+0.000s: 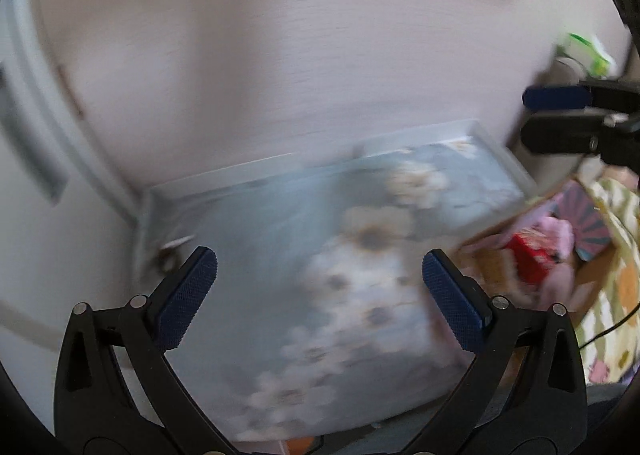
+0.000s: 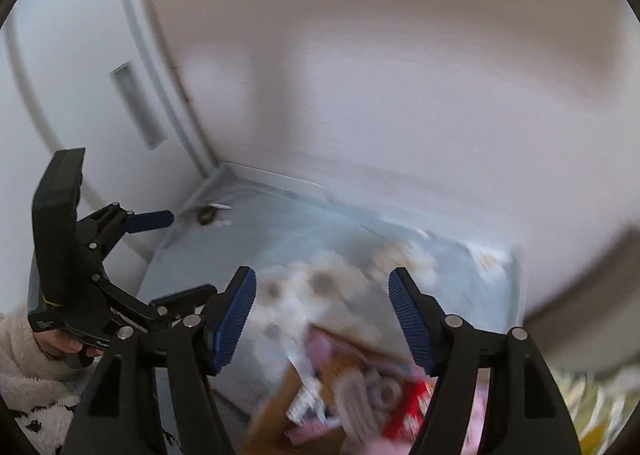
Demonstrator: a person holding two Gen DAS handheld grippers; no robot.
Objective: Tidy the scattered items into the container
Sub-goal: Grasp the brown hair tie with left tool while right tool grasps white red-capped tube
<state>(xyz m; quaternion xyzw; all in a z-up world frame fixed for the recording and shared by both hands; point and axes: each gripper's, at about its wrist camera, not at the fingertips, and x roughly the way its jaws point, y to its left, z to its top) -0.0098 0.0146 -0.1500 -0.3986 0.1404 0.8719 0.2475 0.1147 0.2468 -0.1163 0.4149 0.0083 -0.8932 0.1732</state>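
Both frames are pretty motion-blurred btw. Left claw (image 1: 320,295) is spread wide w/ nothing between its blue pads (image 1: 188,297), hovering over a pale blue floral mat (image 1: 320,255) on the floor. Right claw (image 2: 322,319) is spread too, also empty, and sits above the near edge of the same mat (image 2: 248,251).

Just below/right of the right claw is the cardboard box (image 2: 276,411), w/ a jumble inside: a red packet (image 2: 412,411), a pink thing (image 2: 320,347), some beige loops, too smeared to ID. In the left view the box (image 1: 496,259) is off to the right at the mat's edge, red packet (image 1: 532,259) and pink stuff (image 1: 556,231) in it, beside a yellow/green patterned cloth (image 1: 616,295).

The left hand (image 2: 64,345) in a fluffy white sleeve (image 2: 24,371) shows at the right view's left edge. Farther back, a small brown scrap (image 2: 206,215) lies in the mat's far corner by the wall (image 2: 400,95); can't tell what it is. White door (image 2: 80,95) on the left.
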